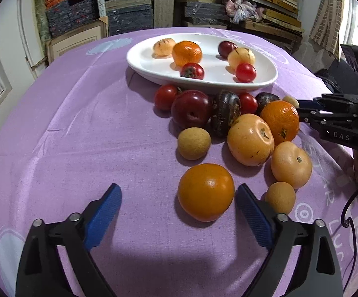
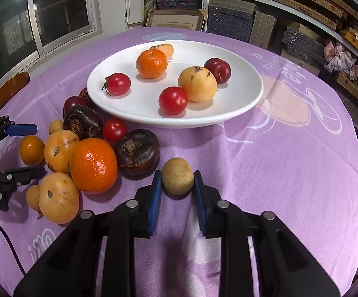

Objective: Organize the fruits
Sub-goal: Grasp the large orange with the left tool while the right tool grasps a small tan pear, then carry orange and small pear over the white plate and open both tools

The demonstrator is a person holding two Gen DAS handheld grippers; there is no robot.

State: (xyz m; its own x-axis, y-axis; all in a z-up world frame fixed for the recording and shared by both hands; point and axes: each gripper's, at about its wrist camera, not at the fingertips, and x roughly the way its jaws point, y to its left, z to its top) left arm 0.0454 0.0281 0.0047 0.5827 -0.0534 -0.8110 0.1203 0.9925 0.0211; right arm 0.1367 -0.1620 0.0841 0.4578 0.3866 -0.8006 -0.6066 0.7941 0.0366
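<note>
A white oval plate (image 1: pixel 149 61) (image 2: pixel 240 104) holds several fruits: a tangerine (image 2: pixel 151 63), cherry tomatoes, a plum and pale yellow fruits. Loose fruits lie in a pile on the purple cloth in front of it. My left gripper (image 1: pixel 177 196) is open, its blue pads either side of an orange round fruit (image 1: pixel 205 192), which lies nearer the right pad. My right gripper (image 2: pixel 177 182) is shut on a small tan longan (image 2: pixel 177 176) resting at cloth level; it also shows in the left wrist view (image 1: pixel 290 101).
The pile holds a big tangerine (image 2: pixel 93 165), yellow-orange persimmon-like fruits (image 1: pixel 250 139), dark chestnut-like fruits (image 2: pixel 137 151), a plum (image 1: pixel 191 109), cherry tomatoes and longans (image 1: pixel 194 143). Shelves of stacked boxes stand behind the table. A window is at the left in the right wrist view.
</note>
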